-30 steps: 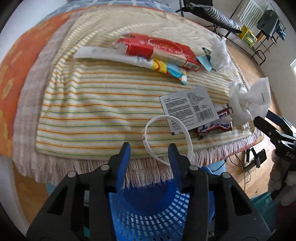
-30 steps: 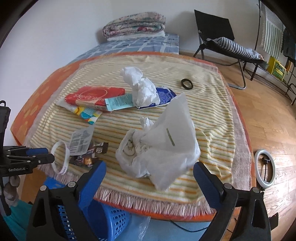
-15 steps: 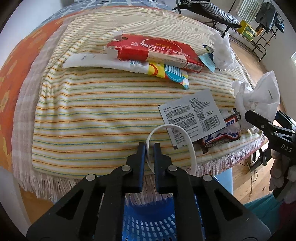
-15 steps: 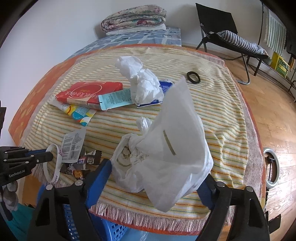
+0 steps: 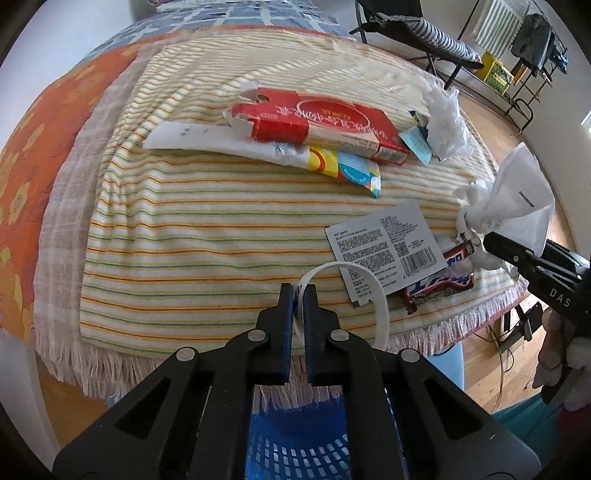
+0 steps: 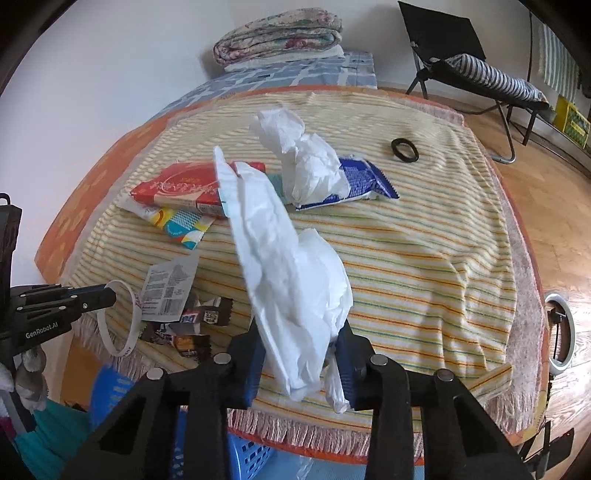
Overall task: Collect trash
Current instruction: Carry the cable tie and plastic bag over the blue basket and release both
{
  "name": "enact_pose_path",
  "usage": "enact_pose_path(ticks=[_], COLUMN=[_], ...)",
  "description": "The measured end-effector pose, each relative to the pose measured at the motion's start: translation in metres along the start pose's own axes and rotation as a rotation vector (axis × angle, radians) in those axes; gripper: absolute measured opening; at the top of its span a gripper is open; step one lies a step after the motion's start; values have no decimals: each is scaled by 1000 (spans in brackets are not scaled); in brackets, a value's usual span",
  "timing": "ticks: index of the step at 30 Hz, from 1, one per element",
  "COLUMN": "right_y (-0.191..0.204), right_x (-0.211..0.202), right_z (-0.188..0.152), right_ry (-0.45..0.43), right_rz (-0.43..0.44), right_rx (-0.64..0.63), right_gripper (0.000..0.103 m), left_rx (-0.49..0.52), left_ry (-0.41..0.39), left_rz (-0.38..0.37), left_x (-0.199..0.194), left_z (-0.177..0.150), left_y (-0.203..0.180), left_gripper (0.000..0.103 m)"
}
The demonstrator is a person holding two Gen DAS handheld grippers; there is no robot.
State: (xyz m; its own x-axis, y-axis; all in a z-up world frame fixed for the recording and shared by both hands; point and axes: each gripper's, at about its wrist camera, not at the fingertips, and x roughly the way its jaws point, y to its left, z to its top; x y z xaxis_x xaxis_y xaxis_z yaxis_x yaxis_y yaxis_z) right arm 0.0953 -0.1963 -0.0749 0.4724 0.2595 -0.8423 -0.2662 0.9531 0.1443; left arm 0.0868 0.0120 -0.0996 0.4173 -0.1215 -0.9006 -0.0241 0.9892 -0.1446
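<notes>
My left gripper (image 5: 298, 295) is shut on a white plastic ring (image 5: 380, 306) at the near edge of the striped cloth (image 5: 207, 229). The right gripper (image 6: 299, 332) has its jaws closing on a white plastic bag (image 6: 273, 251), which stands squeezed between the pads. On the cloth lie a red carton (image 5: 325, 125), a colourful wrapper (image 5: 343, 168), a printed label (image 5: 388, 240), a chocolate bar wrapper (image 5: 439, 286), a crumpled white tissue (image 6: 310, 162) and a blue wrapper (image 6: 362, 177). A blue basket (image 5: 295, 443) sits below the edge.
A black ring (image 6: 404, 149) lies far right on the cloth. A folded quilt (image 6: 277, 33) rests at the back, a folding chair (image 6: 472, 62) stands on the wooden floor, and a ring light (image 6: 561, 332) lies on the floor at the right.
My left jaws closed from open onto the white ring. The right jaws narrowed from wide open around the bag, which is now pinched tall and thin.
</notes>
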Motion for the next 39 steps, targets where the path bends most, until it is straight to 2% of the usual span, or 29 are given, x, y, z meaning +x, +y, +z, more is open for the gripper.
enact_pose_path(ticks=[8, 17, 23, 27, 39], right_y=[-2, 29, 55, 68, 98], right_x=[-22, -69, -79, -80, -55], right_z=[4, -2, -17, -34, -91], right_ry=[-67, -151, -137, -116, 28], right_rz=[3, 64, 90, 102, 158], right_rx=[28, -58, -142, -182, -249], right_gripper=[31, 31, 31, 32, 32], left_rx=[-14, 13, 46, 64, 78], left_ry=[-39, -95, -103, -81, -9], left_rz=[1, -15, -3, 5, 29], left_x=[-15, -48, -61, -61, -50], left_z=[2, -9, -32, -50, -103], left_y=[6, 6, 4, 6, 13], left_gripper=[3, 3, 3, 3, 3])
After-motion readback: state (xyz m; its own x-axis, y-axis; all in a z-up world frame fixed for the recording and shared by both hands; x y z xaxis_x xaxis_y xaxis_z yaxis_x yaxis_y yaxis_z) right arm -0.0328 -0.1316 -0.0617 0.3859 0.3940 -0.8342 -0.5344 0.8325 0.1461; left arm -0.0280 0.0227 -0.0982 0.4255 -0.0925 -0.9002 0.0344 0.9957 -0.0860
